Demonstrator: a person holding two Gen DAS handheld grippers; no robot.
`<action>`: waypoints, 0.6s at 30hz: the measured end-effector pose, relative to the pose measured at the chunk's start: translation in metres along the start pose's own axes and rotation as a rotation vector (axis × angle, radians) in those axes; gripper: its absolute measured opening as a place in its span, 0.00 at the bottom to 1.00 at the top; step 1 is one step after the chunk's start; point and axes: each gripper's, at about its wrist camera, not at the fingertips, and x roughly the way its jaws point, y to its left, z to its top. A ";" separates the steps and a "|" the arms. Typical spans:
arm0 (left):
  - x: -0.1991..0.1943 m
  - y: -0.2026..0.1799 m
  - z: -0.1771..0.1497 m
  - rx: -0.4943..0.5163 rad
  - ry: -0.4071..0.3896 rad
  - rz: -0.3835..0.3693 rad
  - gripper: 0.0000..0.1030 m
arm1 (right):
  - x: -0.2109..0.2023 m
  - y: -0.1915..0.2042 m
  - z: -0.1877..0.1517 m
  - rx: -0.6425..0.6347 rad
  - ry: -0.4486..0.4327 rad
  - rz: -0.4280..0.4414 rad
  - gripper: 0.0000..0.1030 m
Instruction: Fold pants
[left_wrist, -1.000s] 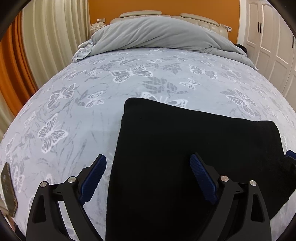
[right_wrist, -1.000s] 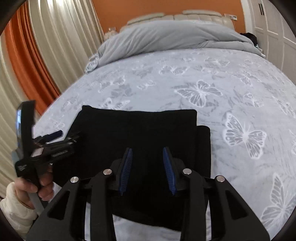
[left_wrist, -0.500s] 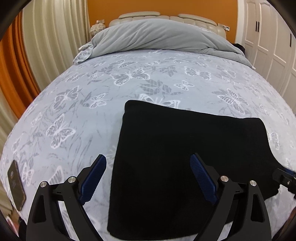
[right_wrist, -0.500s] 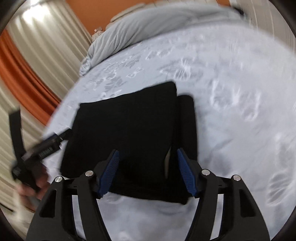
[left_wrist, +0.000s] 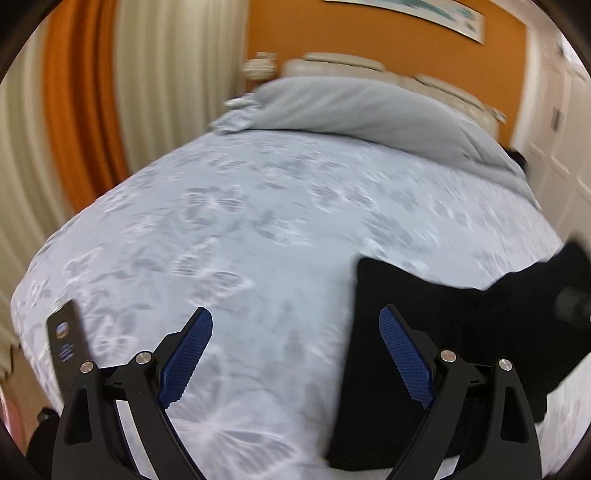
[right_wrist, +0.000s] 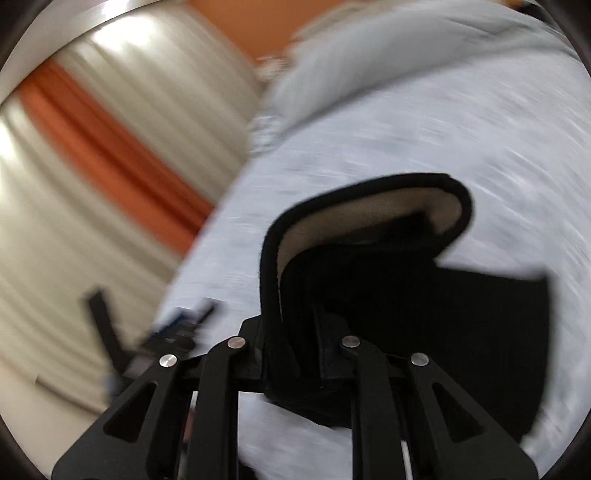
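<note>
1. Since the earlier frames, the right gripper (right_wrist: 306, 332) has been closed from a part-open stance onto the near edge of the black pants (right_wrist: 424, 314), and that edge has been raised off the bed (right_wrist: 480, 129).
2. Its jaws are now seen drawn nearly together, with several layers of black cloth pinched between them.
3. Above the grip, the lifted cloth is curled over into an arch, and a pale beige lining (right_wrist: 373, 214) is exposed on its underside.
4. Over the same interval the left wrist view has been swung aside, so that the pants (left_wrist: 461, 332) are now found at its right edge rather than at its centre.
5. The left gripper (left_wrist: 295, 354) is held wide open, its blue-padded fingers (left_wrist: 184, 358) well apart, and nothing is gripped by it.
6. Its left finger is seen over the bare butterfly-print sheet (left_wrist: 258, 240); its right finger is seen over the left edge of the pants, though contact cannot be judged.
7. The pants lie near the foot edge of the bed, toward its right side.
8. A dark phone (left_wrist: 68, 339) is seen at the bed's near left corner.
9. A grey duvet (left_wrist: 369, 107) is heaped at the head end.
10. Both views are blurred by motion.
</note>
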 end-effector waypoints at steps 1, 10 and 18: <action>-0.001 0.011 0.004 -0.026 -0.005 0.010 0.87 | 0.013 0.030 0.012 -0.039 0.014 0.048 0.16; -0.008 0.090 0.020 -0.261 -0.015 0.047 0.87 | 0.002 0.050 0.015 -0.107 -0.040 -0.020 0.16; 0.003 0.013 0.009 -0.073 0.016 -0.039 0.87 | -0.093 -0.160 -0.102 0.218 -0.060 -0.442 0.16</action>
